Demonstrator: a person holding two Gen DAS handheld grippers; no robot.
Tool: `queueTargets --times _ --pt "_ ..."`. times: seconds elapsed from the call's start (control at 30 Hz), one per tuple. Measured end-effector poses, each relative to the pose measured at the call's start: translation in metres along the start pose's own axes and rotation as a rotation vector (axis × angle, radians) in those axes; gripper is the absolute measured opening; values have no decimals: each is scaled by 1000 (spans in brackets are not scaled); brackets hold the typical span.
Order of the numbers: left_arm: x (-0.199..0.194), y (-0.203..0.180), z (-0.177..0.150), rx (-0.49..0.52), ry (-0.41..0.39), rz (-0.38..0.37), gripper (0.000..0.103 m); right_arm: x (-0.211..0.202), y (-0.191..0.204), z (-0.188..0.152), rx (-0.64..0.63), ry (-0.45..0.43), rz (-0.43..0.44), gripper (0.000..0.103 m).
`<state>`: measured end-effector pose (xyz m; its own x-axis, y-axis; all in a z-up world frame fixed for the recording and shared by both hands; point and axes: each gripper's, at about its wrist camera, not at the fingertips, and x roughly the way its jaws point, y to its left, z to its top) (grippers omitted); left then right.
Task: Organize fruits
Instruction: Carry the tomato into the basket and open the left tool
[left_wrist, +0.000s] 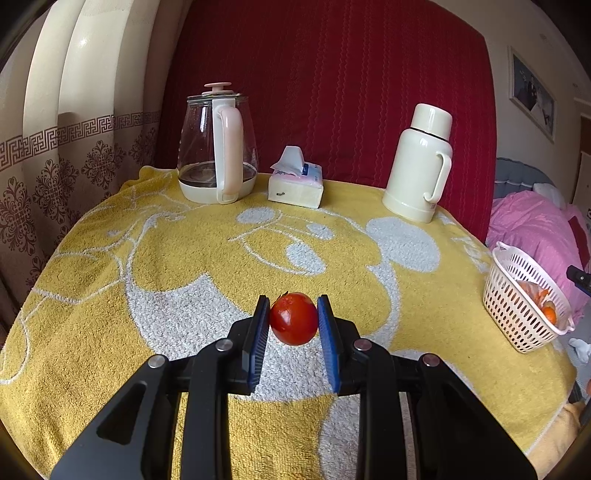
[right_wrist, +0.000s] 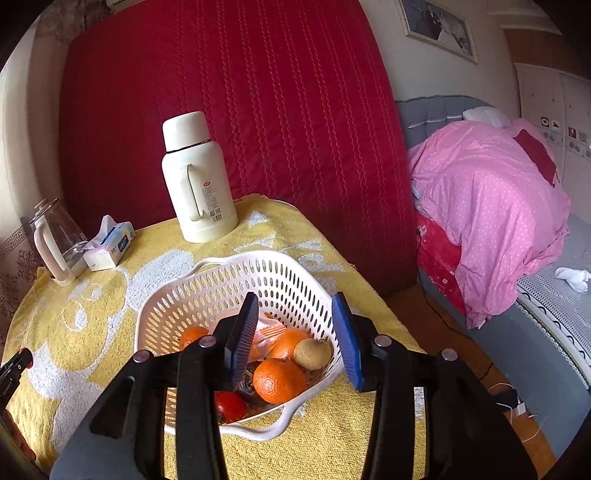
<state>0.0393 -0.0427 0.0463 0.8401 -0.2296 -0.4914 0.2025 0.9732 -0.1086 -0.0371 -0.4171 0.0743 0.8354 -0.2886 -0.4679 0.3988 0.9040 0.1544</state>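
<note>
Clamping tomato (left_wrist: 294, 323): left gripper (left_wrist: 293, 318); right gripper (right_wrist: 295, 334) parted, empty (above basket (right_wrist: 207, 295)).

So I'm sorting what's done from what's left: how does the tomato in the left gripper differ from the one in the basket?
The tomato in the left gripper is clamped between its pads, above the towel; the tomato in the basket lies loose beside the oranges. The first is in full view, the second partly hidden behind the right gripper, which is open. Both are red.
</note>
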Motion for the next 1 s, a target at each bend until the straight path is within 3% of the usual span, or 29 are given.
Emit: queueTargets --times 0.33,1.0 --pt "-11 -29 11 37 -4 -39 27 -3 -7 -5 12 -20 34 52" --pt "-14 -168 39 209 -35 -202 27 -1 -46 -8 75 -67 47 53"
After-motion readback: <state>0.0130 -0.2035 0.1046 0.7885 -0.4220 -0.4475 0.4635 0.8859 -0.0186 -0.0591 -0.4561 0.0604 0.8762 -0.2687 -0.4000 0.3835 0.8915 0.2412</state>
